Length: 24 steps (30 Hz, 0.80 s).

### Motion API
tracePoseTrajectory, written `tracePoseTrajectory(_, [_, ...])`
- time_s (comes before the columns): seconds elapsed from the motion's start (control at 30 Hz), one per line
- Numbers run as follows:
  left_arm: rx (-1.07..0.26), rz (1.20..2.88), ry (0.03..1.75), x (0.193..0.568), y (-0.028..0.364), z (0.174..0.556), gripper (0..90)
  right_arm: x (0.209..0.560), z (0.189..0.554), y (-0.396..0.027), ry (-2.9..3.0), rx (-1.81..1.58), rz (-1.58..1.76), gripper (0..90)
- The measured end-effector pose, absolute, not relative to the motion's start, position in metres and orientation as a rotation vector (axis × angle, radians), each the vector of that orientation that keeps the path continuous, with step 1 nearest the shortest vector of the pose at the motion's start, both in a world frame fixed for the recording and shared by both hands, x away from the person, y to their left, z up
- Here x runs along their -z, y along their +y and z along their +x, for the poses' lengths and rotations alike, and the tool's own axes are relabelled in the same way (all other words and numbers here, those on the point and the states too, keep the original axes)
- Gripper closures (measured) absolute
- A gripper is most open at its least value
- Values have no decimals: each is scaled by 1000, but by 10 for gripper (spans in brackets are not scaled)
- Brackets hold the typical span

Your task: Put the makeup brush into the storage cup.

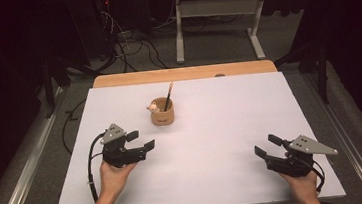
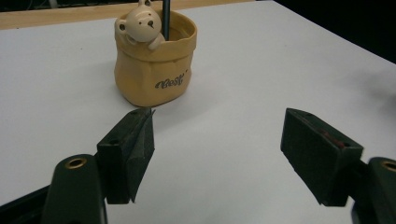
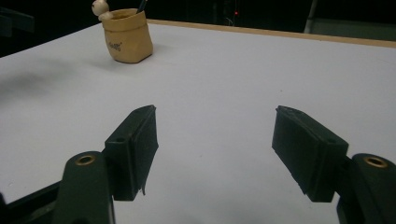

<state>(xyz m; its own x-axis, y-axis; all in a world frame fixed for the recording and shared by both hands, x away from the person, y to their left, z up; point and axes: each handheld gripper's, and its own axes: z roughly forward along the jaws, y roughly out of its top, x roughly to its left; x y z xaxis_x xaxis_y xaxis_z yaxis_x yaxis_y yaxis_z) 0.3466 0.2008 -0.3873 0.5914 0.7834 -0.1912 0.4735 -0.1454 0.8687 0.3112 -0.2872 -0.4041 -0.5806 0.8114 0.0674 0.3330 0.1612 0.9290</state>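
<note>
A tan sack-shaped holder (image 1: 162,113) with a small bear figure on its rim stands on the white table top (image 1: 212,129), back of centre. A pencil (image 1: 169,95) leans upright inside it. My left gripper (image 1: 140,140) rests open at the left, a short way in front of the holder (image 2: 154,70), with nothing between its jaws. At the front right my right gripper (image 1: 267,144) is open and empty too, pointing left toward the holder (image 3: 127,41) far off.
The white top lies on a wooden table whose edge (image 1: 184,73) shows at the back. Beyond it are a grey desk frame (image 1: 216,23) and cables on the floor. A metal rail (image 1: 23,177) runs along the left side.
</note>
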Motion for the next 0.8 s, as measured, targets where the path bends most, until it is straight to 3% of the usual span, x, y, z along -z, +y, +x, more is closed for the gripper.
tracePoseTrajectory(0.8, [-483,1786,1009,400,201,336,266,405,312,-287,2007,-1401,1095,328])
